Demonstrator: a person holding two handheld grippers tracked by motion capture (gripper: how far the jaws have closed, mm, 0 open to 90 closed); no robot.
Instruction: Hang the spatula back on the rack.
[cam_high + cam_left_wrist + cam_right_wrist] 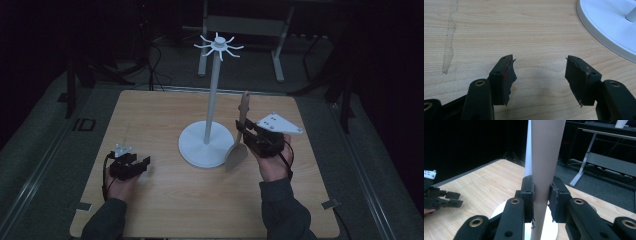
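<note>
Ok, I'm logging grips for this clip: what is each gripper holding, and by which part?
The right gripper is shut on the wooden spatula, clamped on its handle, blade down. The left gripper is open and holds nothing.

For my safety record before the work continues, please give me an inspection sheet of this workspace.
Surface: light wooden table, with a pale streak mark.
Job's things: wooden spatula, upright, blade end low by the stand's base; white stand with hooks on top.
Clutter: nothing seen.
Grippers: right hand-held gripper clamped on the spatula's handle; left hand-held gripper open, nothing between its jaws, low over the table.
Cables: black cable at the left hand; more on the floor behind.
Surroundings: dark room, grey floor, desk frame behind.
</note>
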